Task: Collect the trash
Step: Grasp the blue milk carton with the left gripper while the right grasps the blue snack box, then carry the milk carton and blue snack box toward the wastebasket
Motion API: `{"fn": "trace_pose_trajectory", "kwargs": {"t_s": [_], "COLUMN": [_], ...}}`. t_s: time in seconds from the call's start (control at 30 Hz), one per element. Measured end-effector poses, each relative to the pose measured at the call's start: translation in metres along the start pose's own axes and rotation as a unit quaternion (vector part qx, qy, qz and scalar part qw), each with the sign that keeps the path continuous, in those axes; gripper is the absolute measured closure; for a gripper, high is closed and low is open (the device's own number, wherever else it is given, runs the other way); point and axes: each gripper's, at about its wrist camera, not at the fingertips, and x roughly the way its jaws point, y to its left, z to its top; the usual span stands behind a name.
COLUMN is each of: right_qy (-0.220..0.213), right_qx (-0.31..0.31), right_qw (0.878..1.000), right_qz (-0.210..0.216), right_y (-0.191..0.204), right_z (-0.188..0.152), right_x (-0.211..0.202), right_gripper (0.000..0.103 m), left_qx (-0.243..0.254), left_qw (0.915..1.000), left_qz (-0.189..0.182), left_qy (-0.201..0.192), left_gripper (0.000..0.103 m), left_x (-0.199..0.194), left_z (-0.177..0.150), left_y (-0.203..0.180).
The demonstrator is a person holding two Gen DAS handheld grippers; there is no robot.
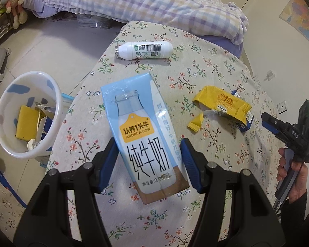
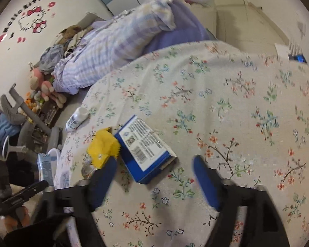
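A light blue milk carton (image 1: 143,135) lies between the pads of my left gripper (image 1: 148,147), which is shut on its lower half just above the floral tablecloth (image 1: 206,70). A white bottle (image 1: 144,50) lies on its side at the far table edge. A torn yellow wrapper (image 1: 222,104) lies over a blue box (image 1: 244,121) at the right. My right gripper (image 2: 154,164) is open and empty above the cloth, just short of the blue box (image 2: 145,148) and yellow wrapper (image 2: 103,149). The white bottle (image 2: 76,119) also shows in the right wrist view.
A white trash bin (image 1: 28,113) stands on the floor left of the table, holding a yellow packet and scraps. A bed with a checked quilt (image 1: 154,2) lies behind the table. Plush toys (image 2: 45,86) and a chair base sit on the floor.
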Motion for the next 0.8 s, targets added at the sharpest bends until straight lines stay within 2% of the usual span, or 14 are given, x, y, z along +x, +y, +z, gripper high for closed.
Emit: {"fn": "trace_pose_trajectory", "kwargs": {"t_s": [0.1, 0.23, 0.33, 0.53, 0.6, 0.8], "right_qy": [0.012, 0.044, 0.056, 0.055, 0.049, 0.057], "right_qx": [-0.057, -0.148, -0.172, -0.171, -0.167, -0.121], "right_qw": [0.998, 0.986, 0.98, 0.98, 0.98, 0.985], "right_qz": [-0.029, -0.068, -0.078, -0.086, -0.095, -0.108], "right_y": [0.018, 0.035, 0.037, 0.037, 0.036, 0.031], "right_z": [-0.001, -0.008, -0.01, -0.01, -0.011, -0.018], "right_x": [0.009, 0.031, 0.043, 0.057, 0.058, 0.035], "right_gripper": [0.019, 0.019, 0.02, 0.022, 0.036, 0.037], "left_qx": [-0.004, 0.0, 0.001, 0.008, 0.011, 0.012], "left_qw": [1.0, 1.0, 0.9998, 0.9995, 0.9994, 0.9996], "left_qz": [0.002, 0.01, 0.019, 0.03, 0.032, 0.023], "left_qy": [0.0, -0.001, 0.001, 0.004, 0.005, 0.006], "left_gripper": [0.04, 0.04, 0.04, 0.04, 0.04, 0.04], "left_x": [-0.002, -0.004, -0.001, 0.003, 0.004, 0.0], "left_z": [-0.002, -0.004, -0.003, -0.002, -0.004, -0.01], "left_y": [0.003, 0.008, 0.013, 0.018, 0.017, 0.011]}}
